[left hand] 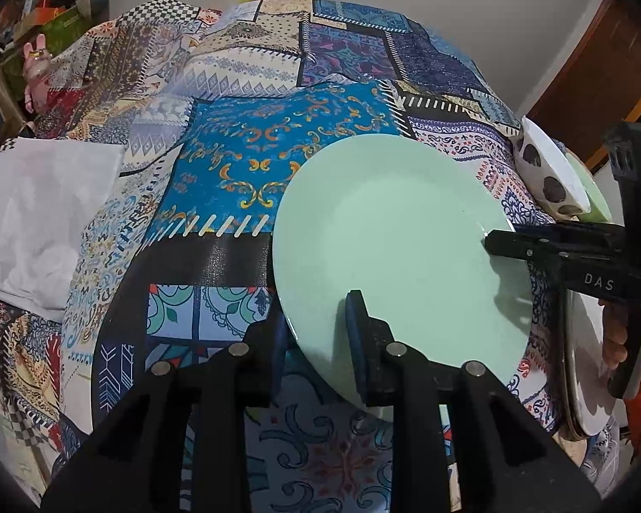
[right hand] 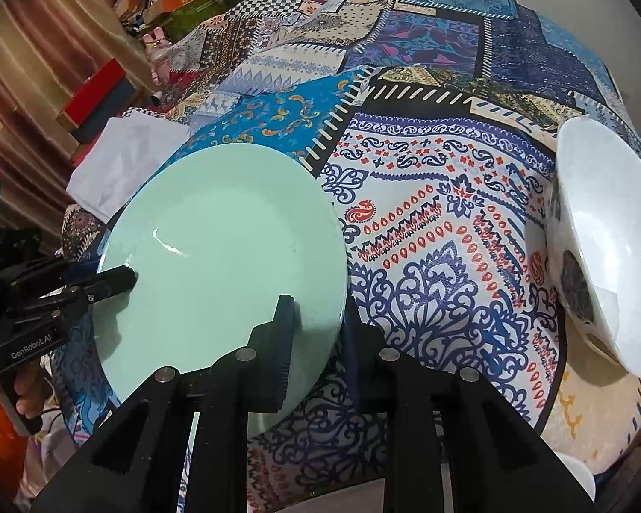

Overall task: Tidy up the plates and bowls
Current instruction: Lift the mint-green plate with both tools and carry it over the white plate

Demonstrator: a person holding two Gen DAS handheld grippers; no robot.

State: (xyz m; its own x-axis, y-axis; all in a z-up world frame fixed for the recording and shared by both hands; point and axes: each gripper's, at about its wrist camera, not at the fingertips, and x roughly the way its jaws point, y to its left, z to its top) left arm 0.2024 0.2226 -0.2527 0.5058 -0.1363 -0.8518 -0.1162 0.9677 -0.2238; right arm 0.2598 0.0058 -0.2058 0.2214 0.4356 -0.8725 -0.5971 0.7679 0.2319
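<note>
Left wrist view: left gripper [left hand: 316, 333] clamped on the near rim of the plate [left hand: 389, 231].
Right gripper: [right hand: 316, 333] clamped on the opposite rim.
Plate: held between both, tilted over the tablecloth [right hand: 427, 222].
Bowl: [right hand: 598, 231] off to the right, apart.
Advice: keep both grips matched, level the plate, lower without twisting.

Both grippers are black plastic with round silver screws; the right gripper [left hand: 498, 239] carries white letters "DAS", the left gripper [right hand: 124, 280] "GenRobot.AI".
</note>
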